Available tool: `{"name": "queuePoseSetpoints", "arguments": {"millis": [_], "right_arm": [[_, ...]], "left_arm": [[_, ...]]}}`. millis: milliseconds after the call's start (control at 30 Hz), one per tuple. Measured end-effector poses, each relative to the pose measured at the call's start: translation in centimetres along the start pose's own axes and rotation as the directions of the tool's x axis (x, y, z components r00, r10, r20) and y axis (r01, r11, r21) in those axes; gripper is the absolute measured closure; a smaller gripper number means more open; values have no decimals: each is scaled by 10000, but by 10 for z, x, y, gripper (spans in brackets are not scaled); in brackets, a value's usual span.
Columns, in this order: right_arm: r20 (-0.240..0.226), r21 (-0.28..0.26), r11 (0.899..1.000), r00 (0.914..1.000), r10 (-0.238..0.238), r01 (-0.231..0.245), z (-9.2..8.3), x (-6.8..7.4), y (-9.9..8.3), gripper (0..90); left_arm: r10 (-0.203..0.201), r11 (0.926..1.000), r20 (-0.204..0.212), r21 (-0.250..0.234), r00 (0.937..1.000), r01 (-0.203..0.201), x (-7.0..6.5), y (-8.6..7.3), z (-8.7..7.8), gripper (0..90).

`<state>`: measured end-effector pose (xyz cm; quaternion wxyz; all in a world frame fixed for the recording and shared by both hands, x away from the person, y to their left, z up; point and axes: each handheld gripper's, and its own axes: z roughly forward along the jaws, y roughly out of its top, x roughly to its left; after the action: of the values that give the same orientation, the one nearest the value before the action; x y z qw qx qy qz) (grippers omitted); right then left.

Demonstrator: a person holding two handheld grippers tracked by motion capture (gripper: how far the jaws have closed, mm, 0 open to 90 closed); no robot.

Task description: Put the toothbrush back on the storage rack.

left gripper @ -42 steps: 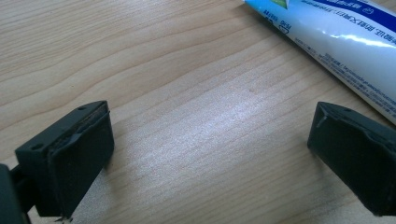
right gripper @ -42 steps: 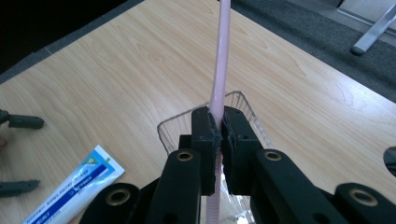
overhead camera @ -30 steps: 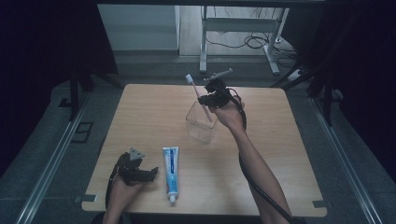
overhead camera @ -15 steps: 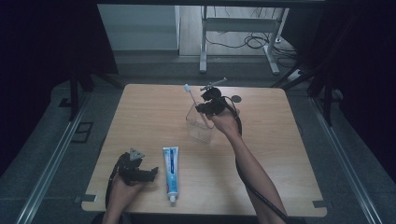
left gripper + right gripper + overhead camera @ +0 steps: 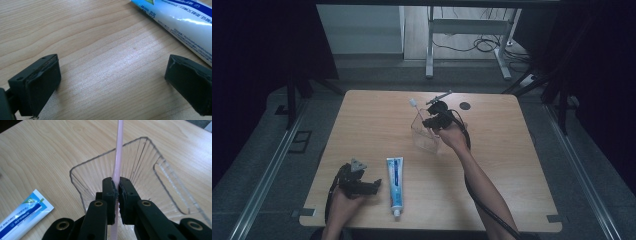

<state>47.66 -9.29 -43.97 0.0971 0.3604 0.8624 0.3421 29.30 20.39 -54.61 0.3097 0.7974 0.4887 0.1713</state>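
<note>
My right gripper is shut on a pink toothbrush by its handle, over the mouth of a clear ribbed plastic cup. In the high view the cup stands mid-table and the toothbrush head sticks up to the left above it. My left gripper is open low over the bare wood near the front left, jaws wide apart with nothing between them. A blue and white toothpaste tube lies flat just to its right.
The wooden table has bare surface to the right and at the far left. A small dark round spot marks the far edge. Beyond the table a metal stand and cables are on the floor.
My right hand has come down toward the cup with the toothbrush still in its jaws. The left gripper and the toothpaste tube have stayed where they were.
</note>
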Motion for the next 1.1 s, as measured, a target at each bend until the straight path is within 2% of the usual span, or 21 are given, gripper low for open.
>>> {"name": "queuePoseSetpoints", "arguments": {"millis": [600,867,1100], "right_arm": [[25,937,9956,10000,-45,42,12,1,3,827],[-82,523,9986,10000,21,-17,6,0,5,789],[7,470,9988,9999,-158,157,1,1,5,713]], "left_arm": [[13,10000,-1,6,10000,-13,0,0,0,5],[1,10000,2,2,10000,-1,0,0,0,5],[2,10000,0,2,10000,-2,0,0,0,4]]}}
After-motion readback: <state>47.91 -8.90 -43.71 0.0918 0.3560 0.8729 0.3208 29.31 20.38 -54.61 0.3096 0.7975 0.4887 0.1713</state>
